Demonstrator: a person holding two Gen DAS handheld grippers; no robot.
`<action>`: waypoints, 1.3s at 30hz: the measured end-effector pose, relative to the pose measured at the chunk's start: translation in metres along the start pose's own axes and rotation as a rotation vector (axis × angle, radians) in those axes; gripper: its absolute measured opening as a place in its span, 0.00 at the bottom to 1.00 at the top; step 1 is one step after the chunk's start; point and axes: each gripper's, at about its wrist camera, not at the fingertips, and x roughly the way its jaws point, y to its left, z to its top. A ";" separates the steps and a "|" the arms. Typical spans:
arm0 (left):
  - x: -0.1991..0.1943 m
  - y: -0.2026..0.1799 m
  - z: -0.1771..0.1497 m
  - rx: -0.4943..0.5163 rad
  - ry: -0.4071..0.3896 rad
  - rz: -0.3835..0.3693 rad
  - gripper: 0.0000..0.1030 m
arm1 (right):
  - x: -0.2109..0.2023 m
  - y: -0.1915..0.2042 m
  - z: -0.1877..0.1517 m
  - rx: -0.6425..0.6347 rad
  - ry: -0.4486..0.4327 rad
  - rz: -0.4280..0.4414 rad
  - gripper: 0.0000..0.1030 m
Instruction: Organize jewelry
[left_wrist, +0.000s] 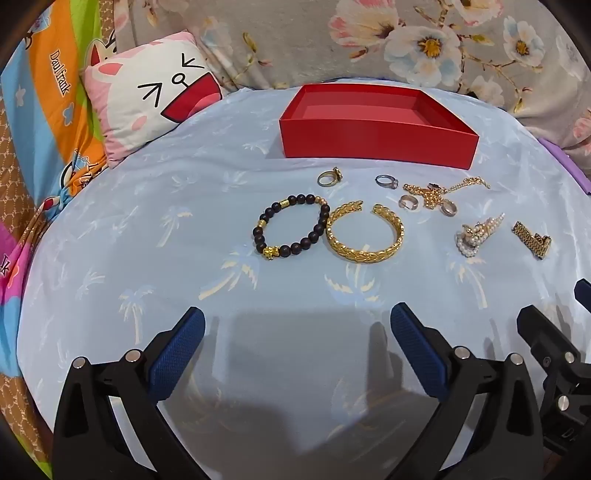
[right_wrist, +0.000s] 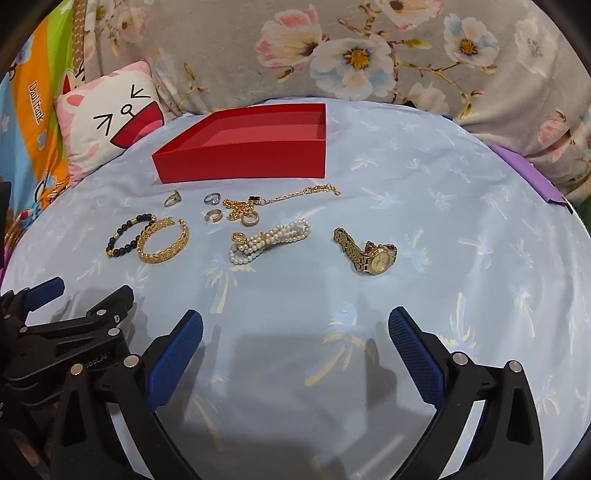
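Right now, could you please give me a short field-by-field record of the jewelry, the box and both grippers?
surface: pale blue palm-print cloth
container: open red cardboard box, nothing visible inside
bracelets: dark beaded bracelet with gold charms touching open gold braided bangle
other pieces: gold metal wristwatch, white pearl strand, gold chain necklace, four rings by the chain
left gripper: open, holding nothing
right gripper: open, holding nothing

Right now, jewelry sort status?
Done: nothing; the red box looks empty. In hand: nothing; left tool and right tool are both open, hovering short of the pieces. Left: everything, including beaded bracelet, gold cuff, rings, gold chain, pearl strand and gold watch.
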 end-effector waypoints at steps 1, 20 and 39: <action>-0.003 0.001 -0.002 -0.010 -0.024 -0.001 0.95 | 0.001 0.001 0.000 -0.006 0.010 -0.007 0.95; -0.009 0.003 0.004 0.006 -0.037 -0.025 0.95 | -0.006 -0.003 -0.004 -0.004 0.004 -0.039 0.95; -0.010 -0.005 -0.002 -0.001 -0.051 -0.023 0.95 | -0.010 -0.005 -0.005 0.005 -0.014 -0.049 0.95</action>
